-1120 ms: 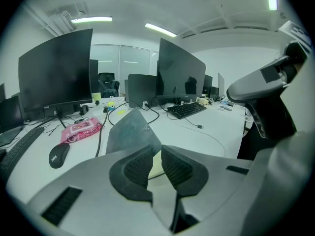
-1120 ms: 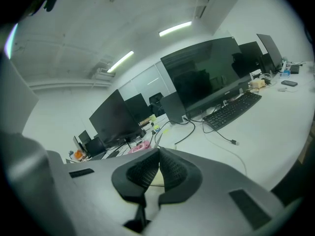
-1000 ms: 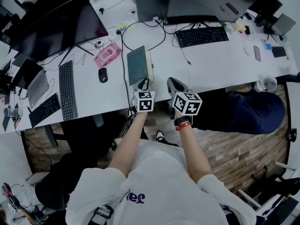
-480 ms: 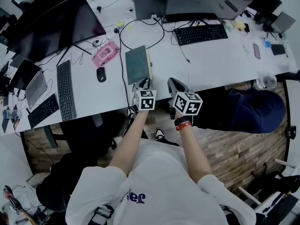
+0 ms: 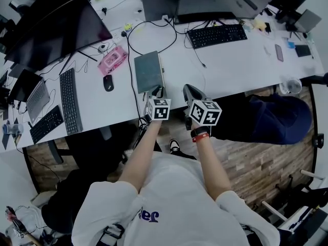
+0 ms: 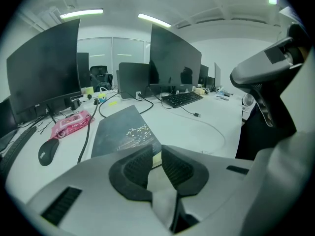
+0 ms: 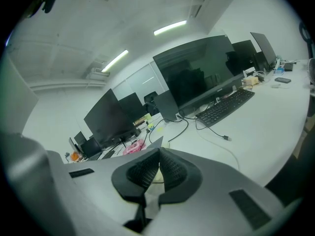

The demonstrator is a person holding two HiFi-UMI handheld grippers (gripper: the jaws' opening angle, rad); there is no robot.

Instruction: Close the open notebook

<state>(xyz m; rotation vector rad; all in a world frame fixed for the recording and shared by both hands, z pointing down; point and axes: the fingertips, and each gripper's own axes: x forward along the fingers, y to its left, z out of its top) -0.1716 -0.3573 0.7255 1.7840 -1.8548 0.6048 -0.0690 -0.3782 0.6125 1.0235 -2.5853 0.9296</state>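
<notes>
Next to nothing has moved since the earlier head view: the whole desk sits a touch further left and up in the picture, which looks like head drift, and both grippers are at the same spot by the near edge of the desk (image 5: 225,65). The notebook (image 5: 147,72) lies flat close to that near edge. Its dark patterned cover faces up and its pale page block shows along the right side, so it reads as already closed. A black cable (image 5: 132,78) runs along its left side, with the mouse (image 5: 107,83) and the pink packet (image 5: 114,59) further left. Your left gripper (image 6: 157,152) is at the notebook's near right corner, jaws a narrow gap apart, pinching nothing. A pale strip of page edge shows through the gap; touching or just above, can't tell. Your right gripper (image 7: 159,154) hangs off the desk's near edge beside the left one, pads pressed together at the tips, empty. What's left is probably just seating the cover. Press straight down on that near corner and don't push forward, or the book will likely slide into the cable. Check the cover lines up with the page block, then lift straight up. Keep the right gripper clear.
</notes>
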